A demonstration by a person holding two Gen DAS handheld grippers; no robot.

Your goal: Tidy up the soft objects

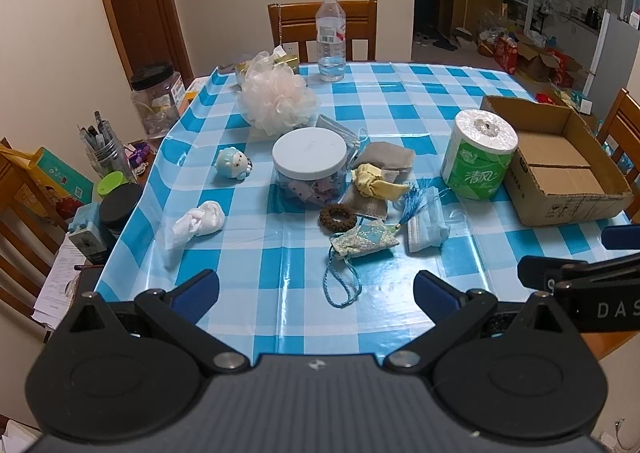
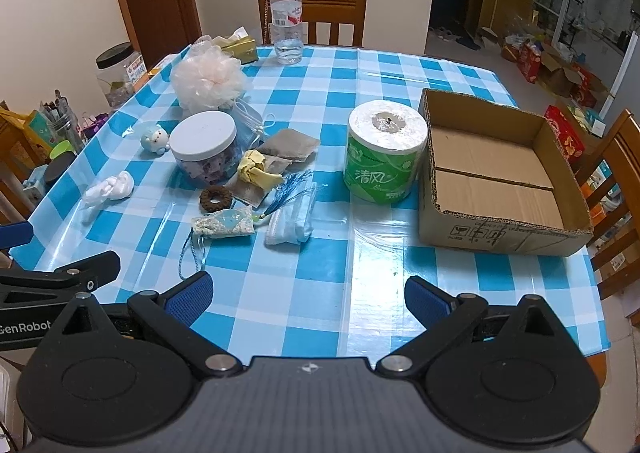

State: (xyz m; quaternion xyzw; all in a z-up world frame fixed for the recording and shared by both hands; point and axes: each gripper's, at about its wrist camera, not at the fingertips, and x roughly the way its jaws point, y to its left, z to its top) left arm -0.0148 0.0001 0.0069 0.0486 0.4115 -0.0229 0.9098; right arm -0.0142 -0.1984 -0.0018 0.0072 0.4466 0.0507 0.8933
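Tools [image 1: 316, 293] [image 2: 308, 291] hover spread over desk [image 2: 320, 273]; limp, light mask [image 2: 290, 227] likely pinches best mid-fold.

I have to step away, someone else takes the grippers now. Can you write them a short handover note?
Left gripper: open, empty, at the near table edge.
Right gripper: open, empty, beside it.
Box: right side, nothing in it.
Soft things on the table, left of the paper roll: loofah, masks, pouch, yellow scrunchie, brown scrunchie, white sock.
Done: nothing sorted yet.
Left: probably move the soft things into the box.
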